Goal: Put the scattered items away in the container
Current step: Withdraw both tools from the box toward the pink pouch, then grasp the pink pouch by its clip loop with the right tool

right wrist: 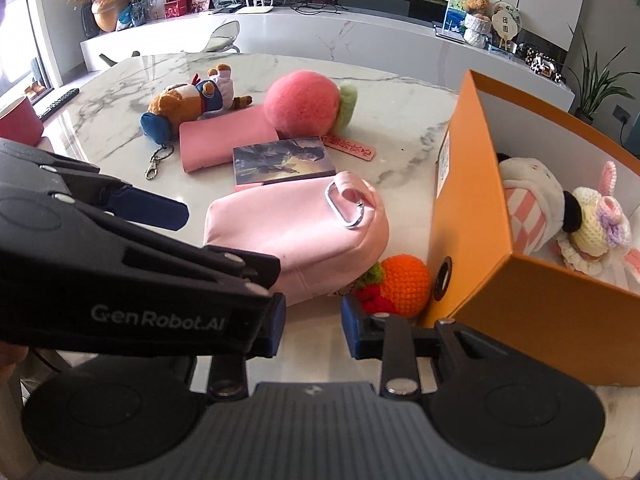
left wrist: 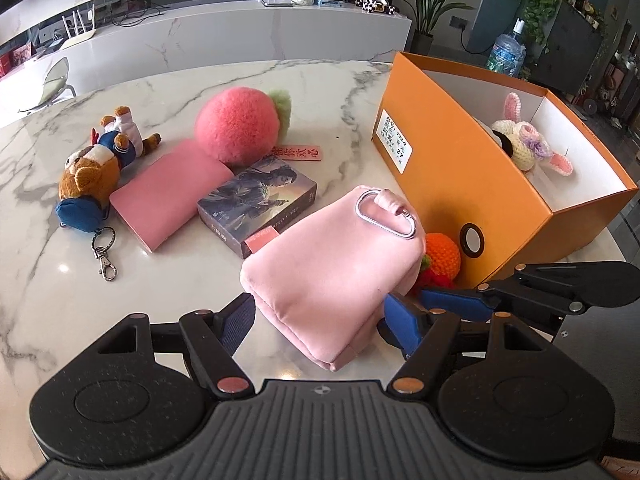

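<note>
A soft pink pouch with a silver carabiner lies on the marble table, next to the orange box. My left gripper is open, its fingers on either side of the pouch's near end. My right gripper is open just short of the pouch, beside an orange crochet fruit; it also shows in the left wrist view. A pink plush peach, a pink case, a card box and a bear keychain lie further back.
The orange box holds a crochet bunny and a white plush. A red tag lies by the peach. A white counter with ornaments and plants runs behind the table.
</note>
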`<state>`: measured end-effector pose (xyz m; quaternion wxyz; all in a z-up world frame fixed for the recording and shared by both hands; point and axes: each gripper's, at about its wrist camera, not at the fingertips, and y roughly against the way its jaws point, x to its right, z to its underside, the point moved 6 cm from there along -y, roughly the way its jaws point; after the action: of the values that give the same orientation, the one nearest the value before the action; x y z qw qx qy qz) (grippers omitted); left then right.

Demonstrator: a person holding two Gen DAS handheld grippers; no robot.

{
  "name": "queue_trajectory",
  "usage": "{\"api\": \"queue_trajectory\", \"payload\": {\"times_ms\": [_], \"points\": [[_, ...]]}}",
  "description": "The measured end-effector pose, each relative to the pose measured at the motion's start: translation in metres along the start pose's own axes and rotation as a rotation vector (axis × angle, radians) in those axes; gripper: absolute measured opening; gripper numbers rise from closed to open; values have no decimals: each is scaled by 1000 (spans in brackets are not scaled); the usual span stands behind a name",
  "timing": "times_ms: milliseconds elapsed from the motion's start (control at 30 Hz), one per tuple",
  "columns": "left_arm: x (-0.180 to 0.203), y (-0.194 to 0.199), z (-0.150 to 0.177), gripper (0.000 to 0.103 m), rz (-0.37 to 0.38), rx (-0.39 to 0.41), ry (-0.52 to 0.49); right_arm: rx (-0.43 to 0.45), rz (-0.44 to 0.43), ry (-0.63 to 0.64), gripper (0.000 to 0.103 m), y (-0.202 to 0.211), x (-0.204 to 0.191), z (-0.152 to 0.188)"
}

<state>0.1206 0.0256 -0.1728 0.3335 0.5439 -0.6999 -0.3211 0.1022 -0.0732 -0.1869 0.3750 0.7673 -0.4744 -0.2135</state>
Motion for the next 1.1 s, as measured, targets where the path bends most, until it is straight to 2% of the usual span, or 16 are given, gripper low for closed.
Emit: {"api": "queue_trajectory", "payload": {"times_ms": [233,267,300,400,500,700,833,900,1033,1100], "points": [[-2,-18,-7,84,-13,-32,-19,-25,-20,14,33,-19,0,-5],[-4,-20,-7,81,-14,-39,-13,-27,-19,15,33,-20,1,-6],[-7,-22,-7,72,-14,-48,-2,-26,-21,13,33,-22,1,-6],[-15,-22,-8,61,-4,-64,33,-24,-28,14,33,-24,1,-10],[-21,-20,-9,54,-17,-72,45,-13,-38,35,33,-27,-6,-15],[-37,-9,-2,45,-49,-89,58,-6,-74,80,33,-28,-23,-21],[-52,1,5,43,-71,-90,85,3,-73,75,36,-25,-26,-22],[-58,6,6,43,-71,-81,112,-5,-75,38,44,-23,-20,-24],[-65,12,7,44,-107,-65,117,-6,-77,-38,44,-18,-14,-28],[-67,14,8,48,-106,-64,127,15,-71,-53,45,-13,-12,-33]]}}
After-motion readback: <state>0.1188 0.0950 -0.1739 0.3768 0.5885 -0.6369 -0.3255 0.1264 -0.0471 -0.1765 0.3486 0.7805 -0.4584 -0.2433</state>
